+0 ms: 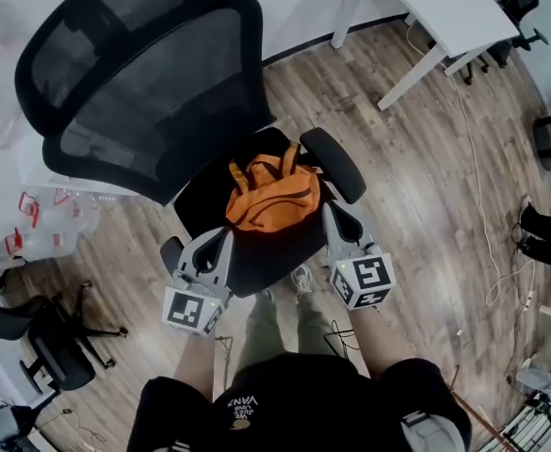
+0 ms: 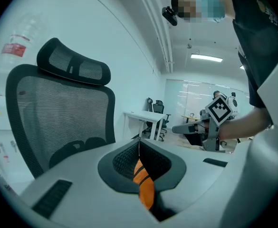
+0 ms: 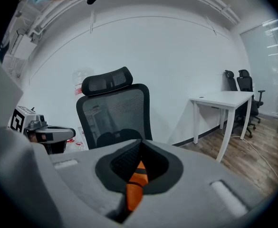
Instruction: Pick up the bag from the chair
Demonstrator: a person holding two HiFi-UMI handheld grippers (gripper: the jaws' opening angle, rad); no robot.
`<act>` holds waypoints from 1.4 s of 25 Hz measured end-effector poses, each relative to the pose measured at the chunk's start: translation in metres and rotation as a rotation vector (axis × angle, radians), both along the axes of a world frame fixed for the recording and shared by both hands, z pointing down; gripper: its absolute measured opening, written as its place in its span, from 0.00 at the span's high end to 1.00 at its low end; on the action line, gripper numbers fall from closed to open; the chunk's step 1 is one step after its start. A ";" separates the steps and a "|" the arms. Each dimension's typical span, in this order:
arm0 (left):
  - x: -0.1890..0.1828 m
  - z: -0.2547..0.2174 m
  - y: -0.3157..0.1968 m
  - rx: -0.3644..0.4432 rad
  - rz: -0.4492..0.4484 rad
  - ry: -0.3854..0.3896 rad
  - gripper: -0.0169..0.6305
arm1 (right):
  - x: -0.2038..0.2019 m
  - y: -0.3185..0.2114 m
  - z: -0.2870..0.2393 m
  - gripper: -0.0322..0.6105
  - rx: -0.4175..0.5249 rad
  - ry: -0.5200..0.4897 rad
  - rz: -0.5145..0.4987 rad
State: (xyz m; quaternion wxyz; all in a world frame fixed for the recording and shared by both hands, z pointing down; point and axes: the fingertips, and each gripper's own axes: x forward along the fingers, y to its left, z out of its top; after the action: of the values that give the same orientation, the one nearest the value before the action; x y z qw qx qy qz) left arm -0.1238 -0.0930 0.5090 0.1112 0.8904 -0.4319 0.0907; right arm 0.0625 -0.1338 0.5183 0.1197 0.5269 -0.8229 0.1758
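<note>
Approach step: my left claw (image 1: 226, 237) and right claw (image 1: 331, 209) flank the orange bag (image 1: 273, 196) on the chair (image 1: 153, 92), both clenched shut. Next move calls for opening, then gripping the bag.

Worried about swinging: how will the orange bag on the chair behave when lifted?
The orange bag looks crumpled and slumped, so it will probably sag. The left gripper and right gripper each pinch a thin strap, so it will likely dangle and sway.
</note>
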 end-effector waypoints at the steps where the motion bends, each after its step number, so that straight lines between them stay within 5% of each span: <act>1: 0.000 0.003 0.000 -0.003 -0.003 0.000 0.97 | 0.001 -0.001 0.003 0.95 -0.004 0.002 0.001; 35: -0.019 0.112 -0.004 -0.174 -0.085 -0.008 0.97 | -0.014 -0.009 0.117 0.95 -0.170 0.032 -0.088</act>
State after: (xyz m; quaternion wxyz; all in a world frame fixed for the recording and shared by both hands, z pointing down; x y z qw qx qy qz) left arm -0.1423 -0.0973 0.6214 0.1903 0.8579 -0.4603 0.1264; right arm 0.0484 -0.1433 0.6353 0.1847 0.4809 -0.8254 0.2311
